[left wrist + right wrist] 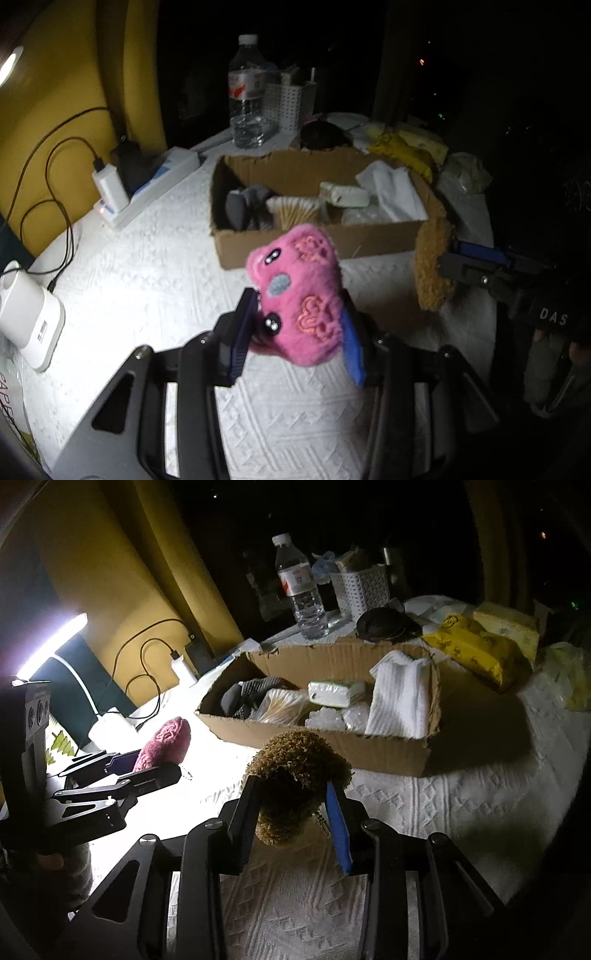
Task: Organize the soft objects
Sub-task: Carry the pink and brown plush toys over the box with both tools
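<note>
A pink plush toy point(301, 291) with embroidered hearts is pinched in my left gripper point(295, 328), lifted off the white tablecloth in front of the cardboard box point(317, 242). My right gripper point(291, 808) is shut on a brown fuzzy plush point(297, 775), also held above the cloth near the box point(332, 744). In the left wrist view the brown plush point(432, 266) hangs at the right beside the box's corner. From the right wrist view the pink toy point(164, 744) shows at the left in the other gripper point(122, 771).
The box holds a white towel point(400, 698), a tissue pack point(334, 693), cotton swabs point(295, 212) and a grey item point(245, 206). Behind it stand a water bottle point(248, 96), a white basket point(364, 587) and yellow packs point(476, 646). A power strip point(147, 188) with cables lies left.
</note>
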A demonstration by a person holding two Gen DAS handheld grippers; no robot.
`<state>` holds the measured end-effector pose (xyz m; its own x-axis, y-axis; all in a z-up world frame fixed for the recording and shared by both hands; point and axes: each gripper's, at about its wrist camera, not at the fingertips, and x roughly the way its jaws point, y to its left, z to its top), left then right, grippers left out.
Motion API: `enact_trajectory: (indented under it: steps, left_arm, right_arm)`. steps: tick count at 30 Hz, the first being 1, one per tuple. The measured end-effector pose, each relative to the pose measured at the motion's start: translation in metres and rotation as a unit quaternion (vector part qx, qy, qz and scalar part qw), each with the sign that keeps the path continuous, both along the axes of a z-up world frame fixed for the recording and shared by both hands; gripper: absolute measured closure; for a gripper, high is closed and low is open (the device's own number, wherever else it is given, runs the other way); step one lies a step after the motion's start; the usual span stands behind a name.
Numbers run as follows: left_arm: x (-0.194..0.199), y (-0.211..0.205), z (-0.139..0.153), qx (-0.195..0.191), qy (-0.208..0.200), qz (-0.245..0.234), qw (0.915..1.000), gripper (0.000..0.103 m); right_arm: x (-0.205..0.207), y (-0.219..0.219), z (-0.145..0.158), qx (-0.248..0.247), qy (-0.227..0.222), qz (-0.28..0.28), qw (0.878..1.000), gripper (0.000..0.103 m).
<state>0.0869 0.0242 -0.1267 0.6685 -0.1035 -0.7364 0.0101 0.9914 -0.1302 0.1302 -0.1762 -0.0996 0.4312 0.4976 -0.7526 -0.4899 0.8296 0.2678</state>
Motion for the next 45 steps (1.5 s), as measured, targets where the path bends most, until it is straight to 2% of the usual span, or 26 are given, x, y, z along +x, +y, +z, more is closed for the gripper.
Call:
enact_trajectory:
  steps: [15,28,36,45]
  left_arm:
    - [0.034,-0.011,0.017,0.007,-0.021,-0.010,0.9997,0.059]
    - [0.070,-0.009,0.019,0.003,-0.029,-0.004,0.9996,0.059]
    - [0.093,0.000,0.007,-0.009,-0.023,0.005,0.9997,0.059]
    - [0.112,0.007,-0.015,-0.013,-0.006,0.015,0.9998,0.059]
  right_arm:
    - [0.026,-0.010,0.018,0.015,-0.023,-0.005,1.000,0.066]
    - [0.058,-0.002,0.014,0.014,-0.029,0.002,0.999,0.066]
    - [0.081,0.008,0.011,0.007,-0.032,0.006,0.999,0.066]
    - [0.102,0.025,-0.011,-0.006,-0.015,0.014,1.000,0.066]
